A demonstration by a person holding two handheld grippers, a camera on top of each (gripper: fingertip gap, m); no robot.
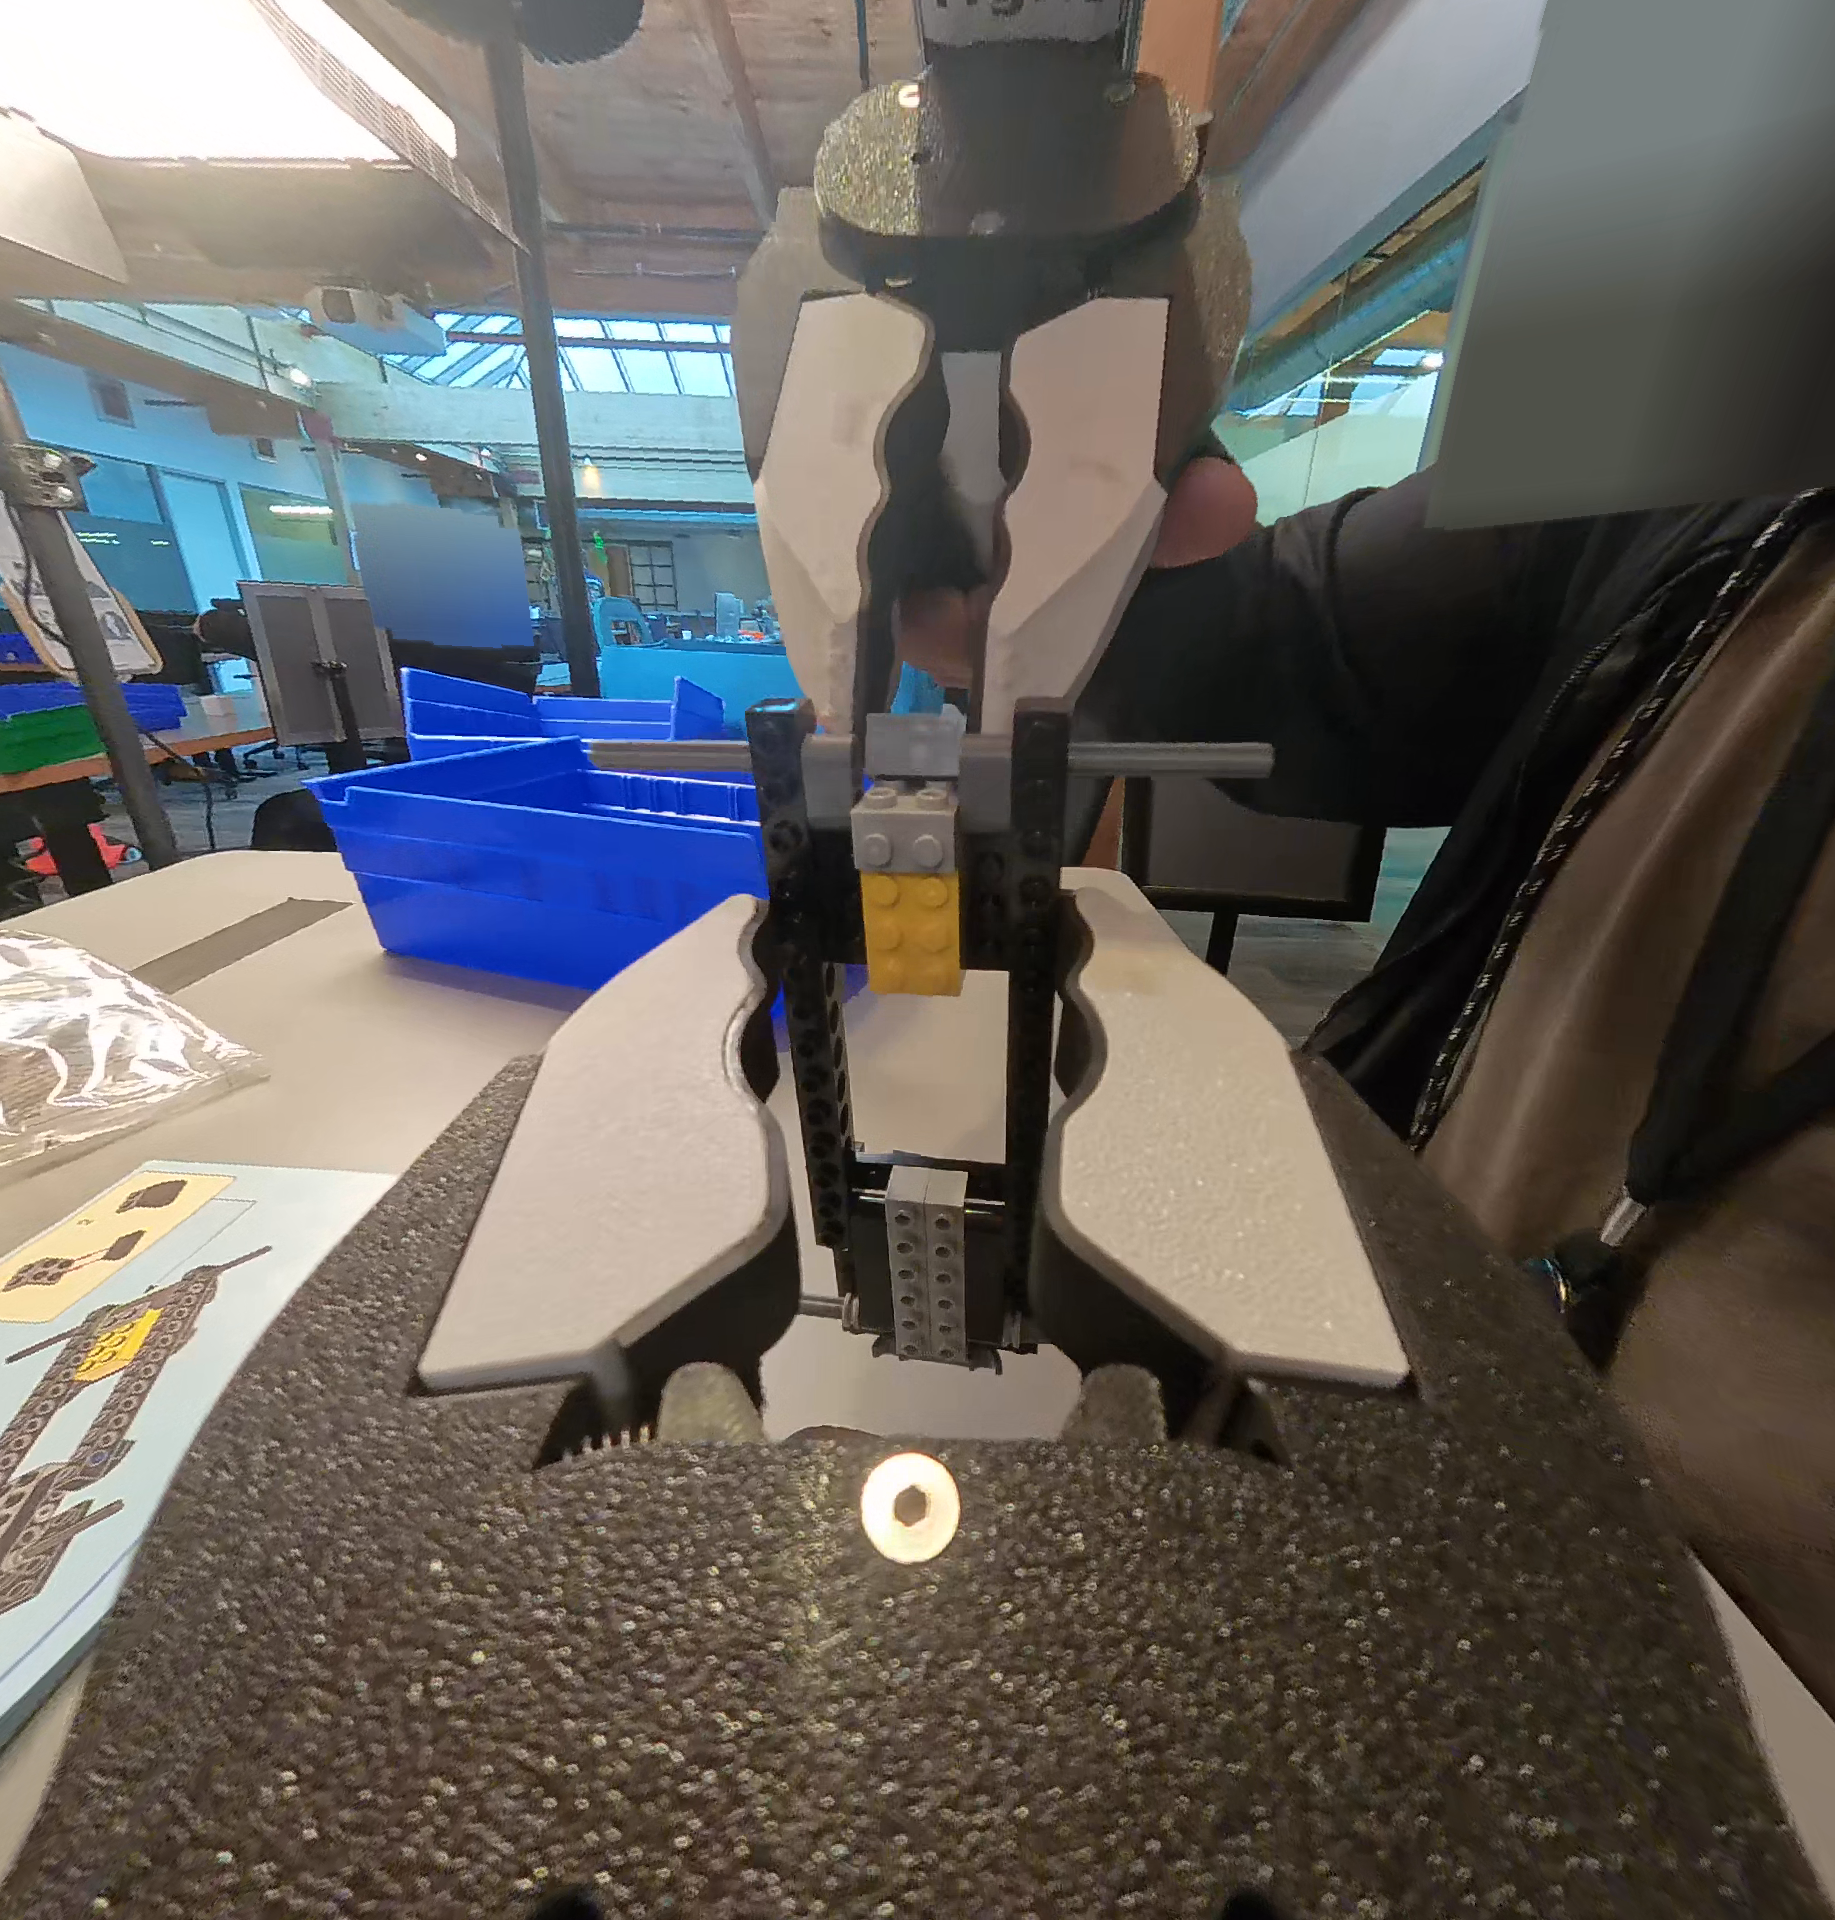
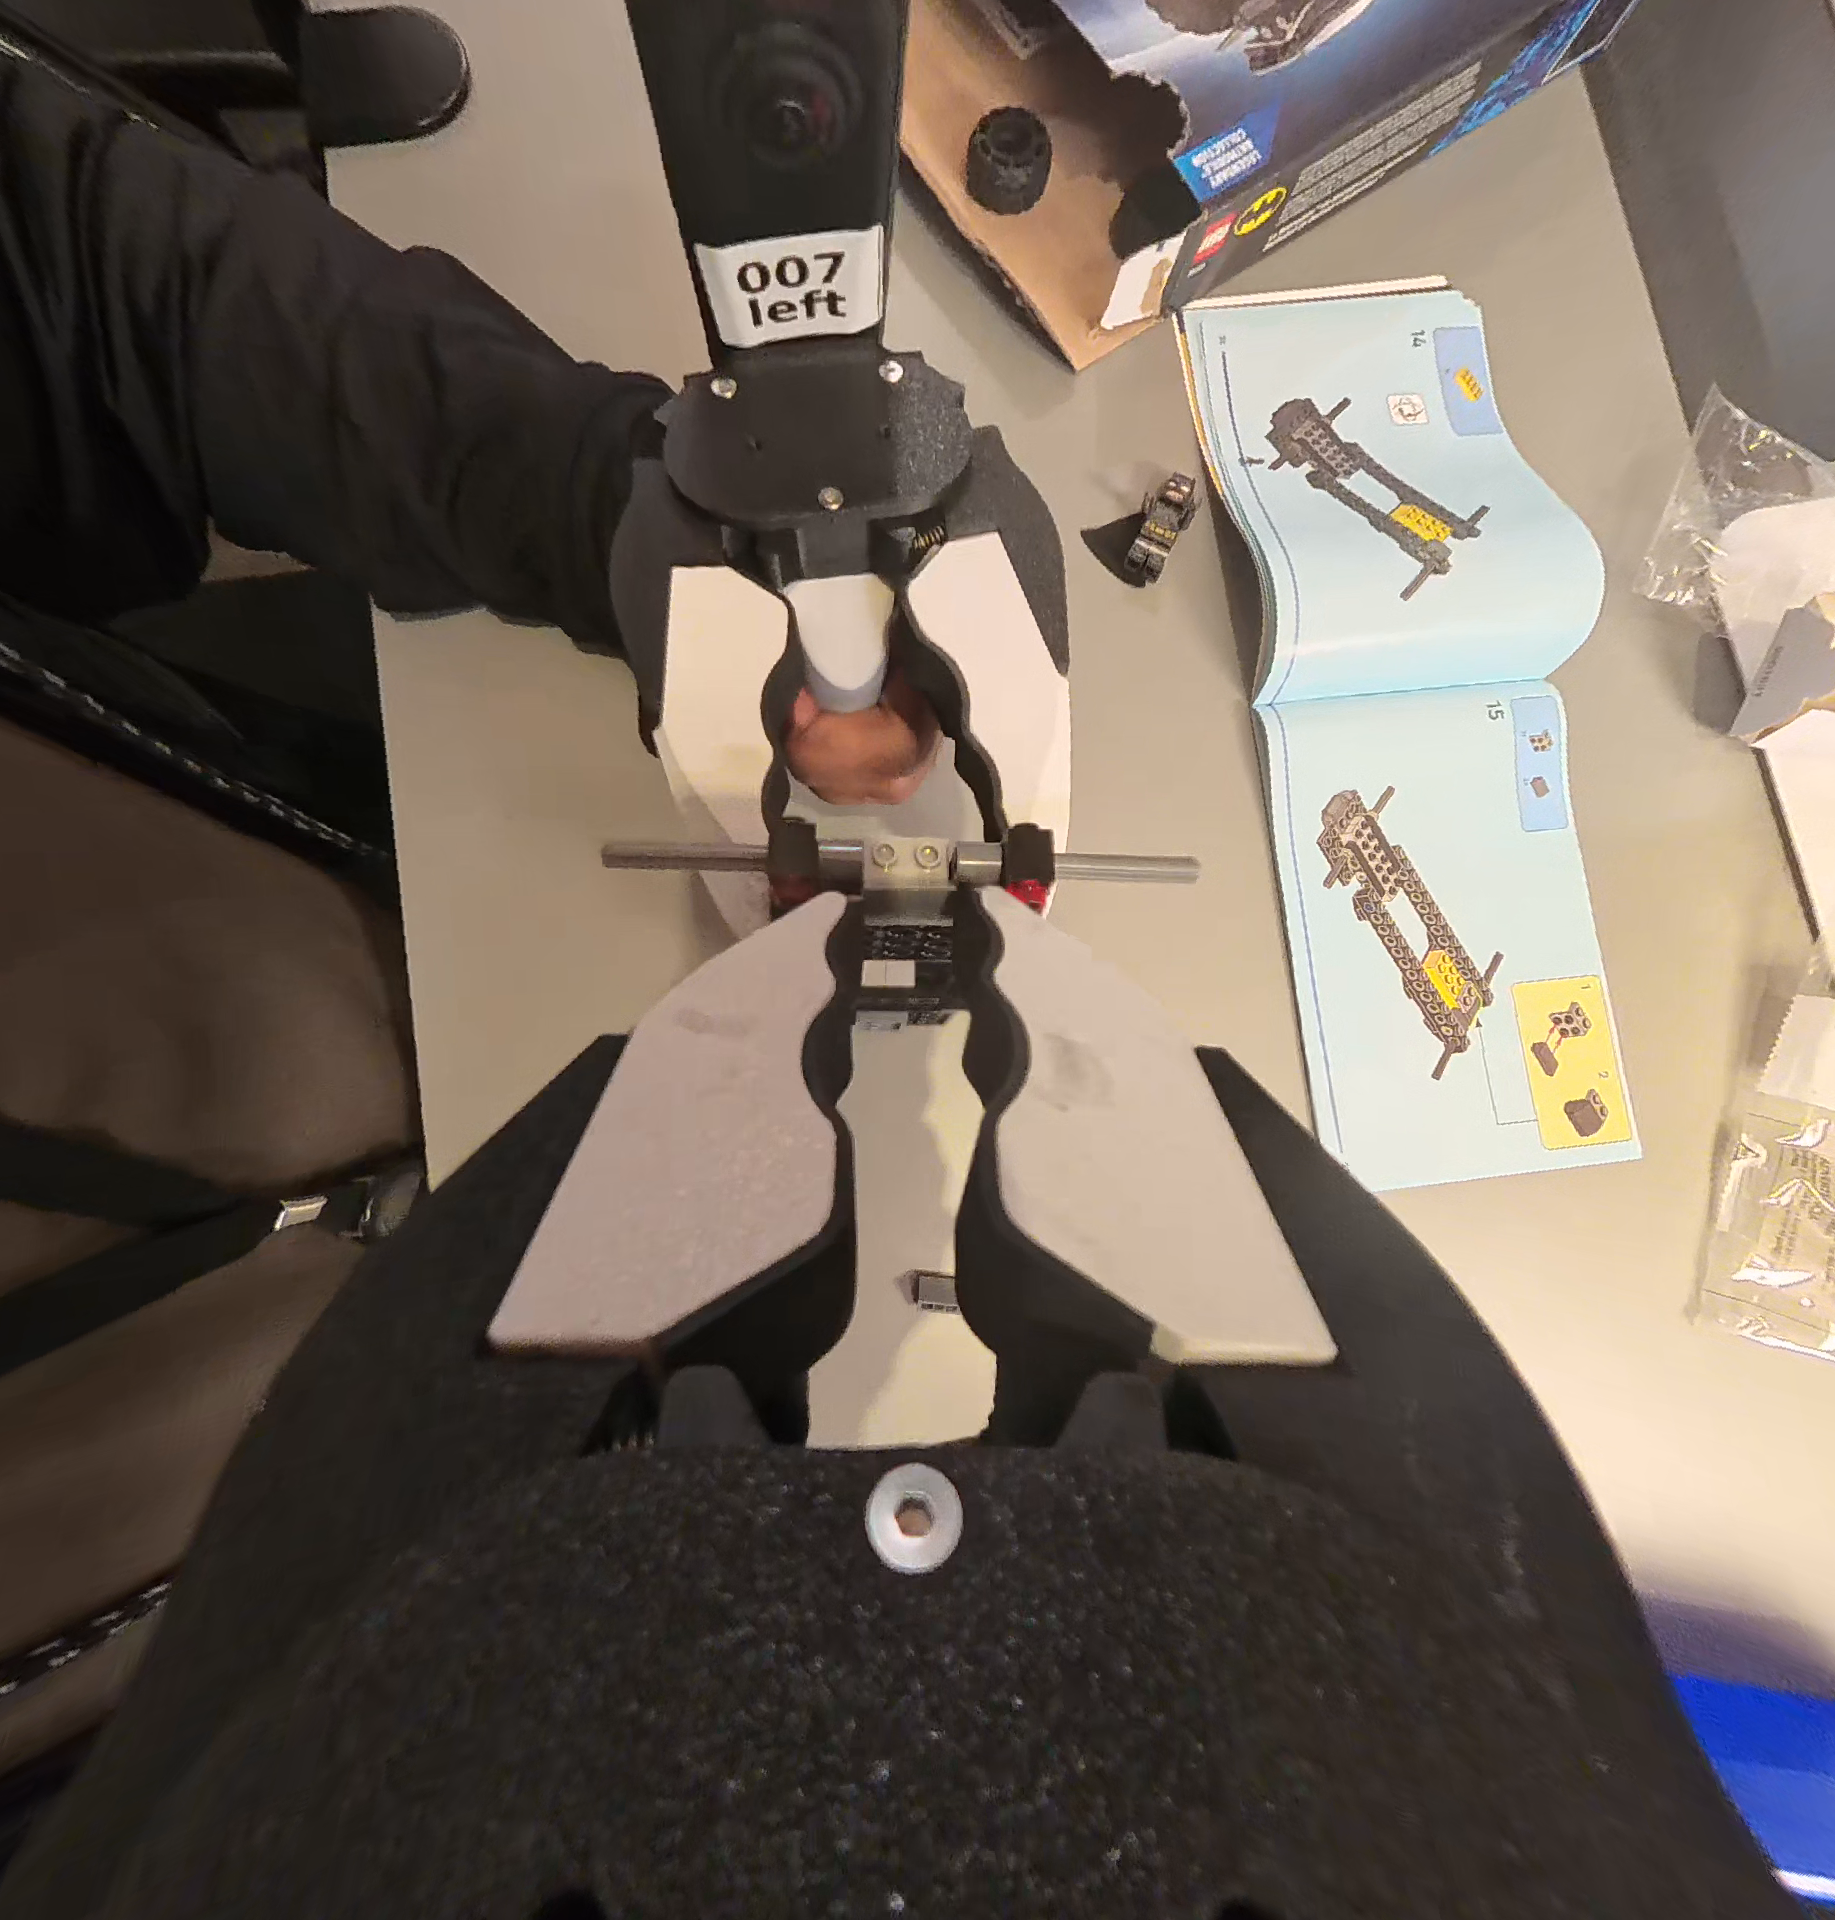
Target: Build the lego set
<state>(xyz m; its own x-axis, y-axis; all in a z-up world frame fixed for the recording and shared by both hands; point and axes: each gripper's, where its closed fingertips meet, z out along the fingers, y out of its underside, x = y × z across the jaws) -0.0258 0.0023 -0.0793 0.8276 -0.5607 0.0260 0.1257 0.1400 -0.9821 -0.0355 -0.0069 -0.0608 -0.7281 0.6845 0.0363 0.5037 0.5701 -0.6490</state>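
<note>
The left gripper (image 1: pixel 913 997) has its jaws wide and closed on the brick frame (image 1: pixel 923 935): each inner face presses on the outside of one of the two black beams, and the frame stands up between them, above the worktop (image 1: pixel 393 997). A yellow brick (image 1: pixel 913 930) sits between the beams, with a grey brick (image 1: pixel 905 831) on top of it. A grey axle (image 1: pixel 1162 764) goes across the upper ends of the beams and sticks out on both sides. The right gripper (image 1: pixel 913 707) comes down from above; its jaws are narrow and closed on a small grey piece (image 1: pixel 918 743) in the middle of the axle, between the two beams. On the left gripper's left, a blue bin (image 1: pixel 539 862) stands near, with a plastic bag (image 1: pixel 71 1029) and an open instruction booklet (image 2: pixel 1412 727) closer by. A torn cardboard box (image 2: pixel 1256 135) lies beyond the booklet. The worktop edge runs just beside the person's dark sleeve (image 2: pixel 269 416).
</note>
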